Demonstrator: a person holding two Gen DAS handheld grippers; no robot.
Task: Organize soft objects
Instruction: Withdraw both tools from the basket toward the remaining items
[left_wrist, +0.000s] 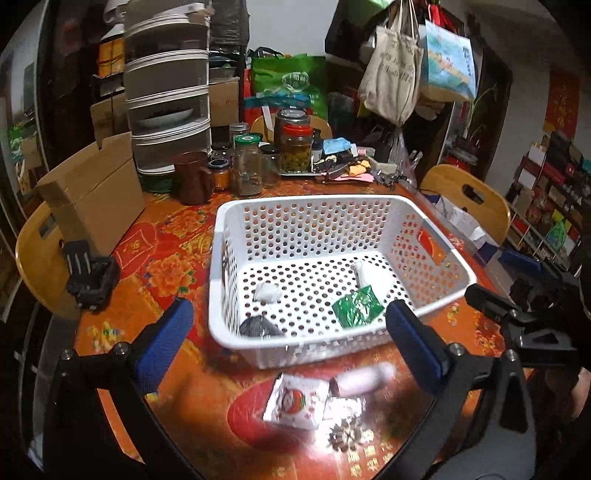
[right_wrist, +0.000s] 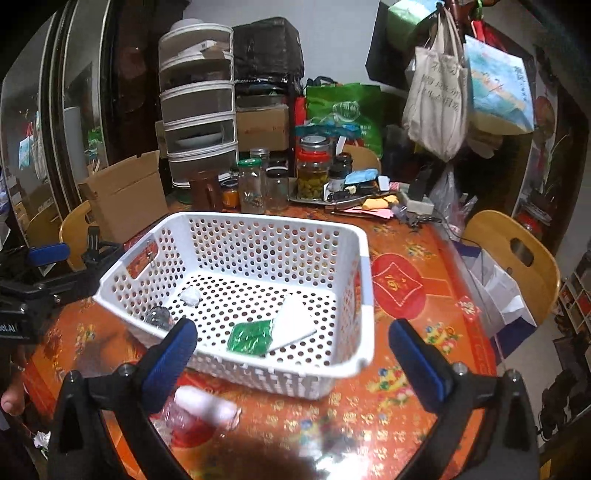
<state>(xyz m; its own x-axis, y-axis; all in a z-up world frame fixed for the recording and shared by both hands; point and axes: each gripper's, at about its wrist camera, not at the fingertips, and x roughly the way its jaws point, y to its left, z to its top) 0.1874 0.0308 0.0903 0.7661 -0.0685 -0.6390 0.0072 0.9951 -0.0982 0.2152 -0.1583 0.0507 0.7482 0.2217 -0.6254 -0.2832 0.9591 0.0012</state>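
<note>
A white perforated basket (left_wrist: 303, 218) (right_wrist: 364, 295) stands on the red floral table. Inside lie a green packet (left_wrist: 356, 306) (right_wrist: 249, 338), a white folded cloth (left_wrist: 369, 277) (right_wrist: 293, 323), a small white wad (left_wrist: 267, 293) (right_wrist: 191, 295) and a dark grey bundle (left_wrist: 256, 326) (right_wrist: 159, 317). In front of the basket lie a red-and-white snack packet (left_wrist: 297, 402), a white roll (left_wrist: 364, 376) (right_wrist: 205, 404) and a clear bag of dark bits (left_wrist: 347, 432). My left gripper (left_wrist: 288, 343) is open above these. My right gripper (right_wrist: 291, 362) is open at the basket's near wall, empty.
Glass jars (left_wrist: 251, 166) (right_wrist: 312, 173), a brown mug (left_wrist: 192, 177), a cardboard box (left_wrist: 92, 199) and stacked drawers (left_wrist: 166, 99) crowd the far table. Wooden chairs (left_wrist: 469, 195) (right_wrist: 517, 258) stand around. Bags (left_wrist: 395, 66) hang behind.
</note>
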